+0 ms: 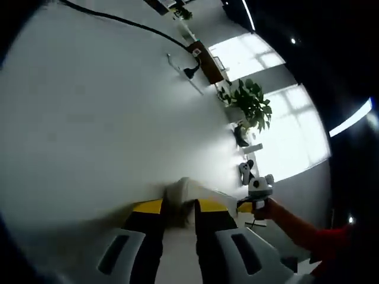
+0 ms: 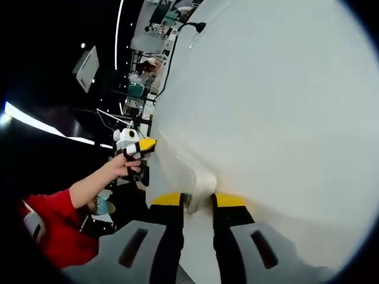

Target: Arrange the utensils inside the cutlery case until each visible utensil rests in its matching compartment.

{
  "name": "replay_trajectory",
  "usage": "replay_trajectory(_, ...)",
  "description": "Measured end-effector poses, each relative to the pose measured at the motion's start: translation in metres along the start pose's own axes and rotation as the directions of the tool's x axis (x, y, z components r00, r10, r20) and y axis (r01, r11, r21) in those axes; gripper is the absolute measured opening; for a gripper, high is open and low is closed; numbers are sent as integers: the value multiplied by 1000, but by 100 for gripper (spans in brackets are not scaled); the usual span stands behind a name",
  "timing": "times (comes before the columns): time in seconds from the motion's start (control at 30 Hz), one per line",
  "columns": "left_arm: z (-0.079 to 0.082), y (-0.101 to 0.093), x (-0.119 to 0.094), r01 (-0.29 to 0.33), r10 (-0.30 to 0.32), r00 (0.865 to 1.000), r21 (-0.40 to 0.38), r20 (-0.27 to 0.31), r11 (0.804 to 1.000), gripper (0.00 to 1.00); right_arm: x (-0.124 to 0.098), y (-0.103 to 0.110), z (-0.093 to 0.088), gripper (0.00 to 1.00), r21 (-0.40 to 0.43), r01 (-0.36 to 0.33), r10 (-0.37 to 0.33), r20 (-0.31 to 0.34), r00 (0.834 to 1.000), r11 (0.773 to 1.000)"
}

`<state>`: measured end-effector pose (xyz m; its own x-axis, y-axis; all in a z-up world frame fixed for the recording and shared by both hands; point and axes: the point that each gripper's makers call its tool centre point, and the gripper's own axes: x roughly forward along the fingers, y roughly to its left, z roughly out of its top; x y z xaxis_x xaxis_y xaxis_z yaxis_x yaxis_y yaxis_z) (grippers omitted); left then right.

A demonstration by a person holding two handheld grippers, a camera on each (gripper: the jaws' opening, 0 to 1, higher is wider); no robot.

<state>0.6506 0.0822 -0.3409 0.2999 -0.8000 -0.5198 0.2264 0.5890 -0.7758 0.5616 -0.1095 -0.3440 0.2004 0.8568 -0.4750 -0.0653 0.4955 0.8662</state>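
Both views look steeply across a white surface (image 1: pixel 89 118), each tool pressed to its edge. The left tool (image 1: pixel 179 208) clamps a pale, blurred object at its yellow tips; what it is I cannot tell. The right tool (image 2: pixel 198 201) grips a similar pale piece at the rim. A hand (image 2: pixel 121 167) in a red sleeve (image 2: pixel 53 228) holds the other tool. A potted plant (image 1: pixel 249 106) stands by bright windows. A black cable (image 1: pixel 130 23) crosses the surface.
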Motion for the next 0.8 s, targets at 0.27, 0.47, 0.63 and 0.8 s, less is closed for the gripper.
replay_trajectory(0.27,-2,3,-5,-9,10,1000,-3,11,1000,16,-1,0,-2,13,-12,33,-32,17,999,999)
replay_trajectory(0.47,-4,5,-8,-10,10,1000,-13,8,1000,15,-2,0,-3,13,-13,37,-36,33,999,999)
replay_trajectory(0.63,-1,4,-8,-5,5,1000,-28,7,1000,18,-2,2,-2,13,-26,37,-36,27,999,999)
replay_trajectory(0.8,13,7,-3,21,-20,1000,-111,11,994,19,-2,2,-2,14,-30,26,-27,-10,1000,999)
